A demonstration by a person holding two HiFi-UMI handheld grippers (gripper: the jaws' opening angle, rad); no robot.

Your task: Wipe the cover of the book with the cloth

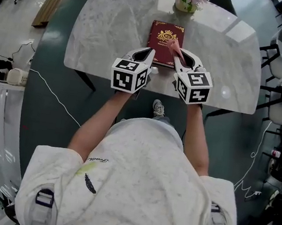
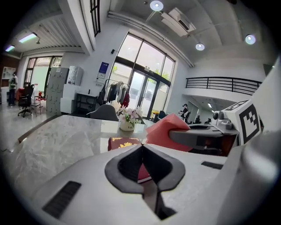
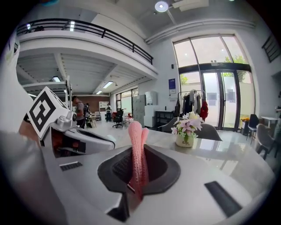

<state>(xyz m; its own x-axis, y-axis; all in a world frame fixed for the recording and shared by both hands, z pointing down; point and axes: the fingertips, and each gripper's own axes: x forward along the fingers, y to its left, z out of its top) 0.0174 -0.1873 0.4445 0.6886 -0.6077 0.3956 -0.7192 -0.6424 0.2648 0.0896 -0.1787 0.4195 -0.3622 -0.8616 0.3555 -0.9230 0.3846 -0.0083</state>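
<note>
Right gripper (image 1: 182, 58) jaws clamp the pink cloth (image 3: 137, 149) right over the book (image 1: 165, 40), left gripper (image 2: 142, 147) jaws pressed together, empty: cloth's in hand, and the wiping itself looks yet to come.

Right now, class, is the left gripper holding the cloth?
No, the cloth sits clamped in the right gripper; the left gripper is shut on nothing.

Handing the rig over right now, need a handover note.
Left gripper: shut, tips at the book's near left edge.
Right gripper: shut on the cloth, which is above the cover's near right part.
Book lies closed on the table.
Done: cloth in grip.
Left: wipe the cover.
</note>
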